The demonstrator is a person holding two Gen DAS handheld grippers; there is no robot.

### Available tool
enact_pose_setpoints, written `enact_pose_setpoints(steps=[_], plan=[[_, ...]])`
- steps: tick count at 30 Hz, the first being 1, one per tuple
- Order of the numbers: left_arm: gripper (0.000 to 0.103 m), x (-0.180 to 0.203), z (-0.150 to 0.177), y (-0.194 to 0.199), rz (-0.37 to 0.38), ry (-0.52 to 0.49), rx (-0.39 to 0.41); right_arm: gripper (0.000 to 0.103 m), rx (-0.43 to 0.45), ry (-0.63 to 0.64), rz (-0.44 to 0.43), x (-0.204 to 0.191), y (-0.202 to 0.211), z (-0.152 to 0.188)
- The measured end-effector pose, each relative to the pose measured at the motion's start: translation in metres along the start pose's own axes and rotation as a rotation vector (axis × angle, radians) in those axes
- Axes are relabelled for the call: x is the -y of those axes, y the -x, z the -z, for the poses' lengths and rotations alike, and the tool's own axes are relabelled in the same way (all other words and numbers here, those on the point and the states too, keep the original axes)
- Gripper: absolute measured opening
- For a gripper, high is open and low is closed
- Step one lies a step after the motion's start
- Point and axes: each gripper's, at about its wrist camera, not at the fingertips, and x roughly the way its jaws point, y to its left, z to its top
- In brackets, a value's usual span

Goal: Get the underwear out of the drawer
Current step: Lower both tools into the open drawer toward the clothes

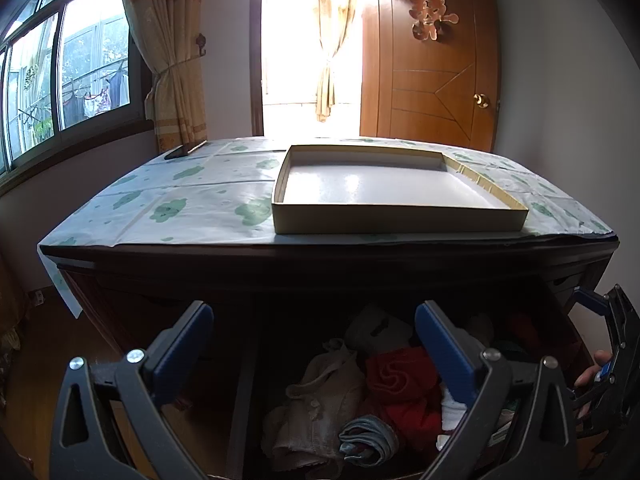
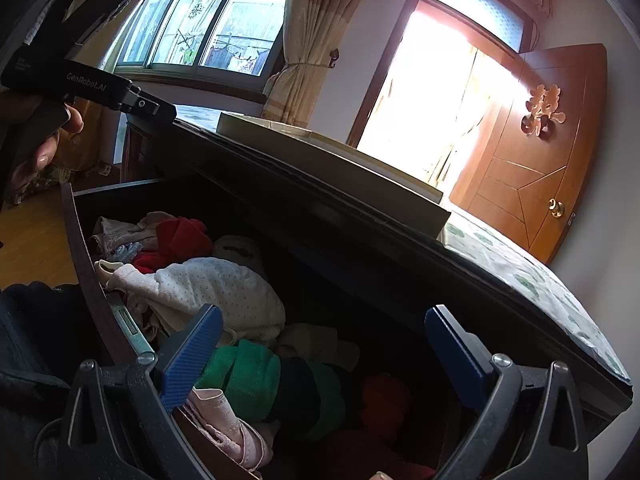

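Dark wood drawer (image 2: 86, 264) stood open, packed with underwear (image 2: 216, 292) and other clothes, at 6 o'clock below the worktop (image 1: 192, 196). Left tongs (image 1: 314, 344) and right tongs (image 2: 324, 354) both hovered wide above the pile, holding nothing. Empty cardboard tray (image 1: 396, 222) sat on the worktop at 12 o'clock.

Left gripper (image 1: 314, 344) — black triangulated frame, blue ribbed finger pads (image 1: 182, 354), silver screws at pivots. Right gripper (image 2: 324, 354) — same build, blue textured pads (image 2: 192, 360). Black handle body bears white "GenRobot.AI" lettering (image 2: 86, 82).
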Motion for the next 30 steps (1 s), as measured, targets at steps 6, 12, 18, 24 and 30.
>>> enact_pose_setpoints(steps=[6, 12, 18, 24, 30], plan=[[0.103, 0.001, 0.000, -0.001, 0.014, -0.005, -0.018, 0.102, -0.084, -0.013, -0.032, 0.000, -0.004, -0.002], [0.103, 0.005, 0.003, -0.008, 0.053, -0.018, -0.062, 0.102, -0.161, 0.040, -0.032, -0.009, -0.007, -0.006], [0.103, 0.026, 0.018, -0.028, 0.095, -0.102, -0.141, 0.102, -0.186, -0.018, -0.042, 0.002, -0.010, -0.002], [0.103, 0.034, 0.029, -0.046, 0.131, -0.117, -0.215, 0.102, -0.217, -0.031, -0.055, 0.003, -0.014, 0.001], [0.103, 0.036, 0.035, -0.055, 0.186, -0.093, -0.273, 0.102, -0.222, -0.044, -0.045, 0.002, -0.016, 0.002]])
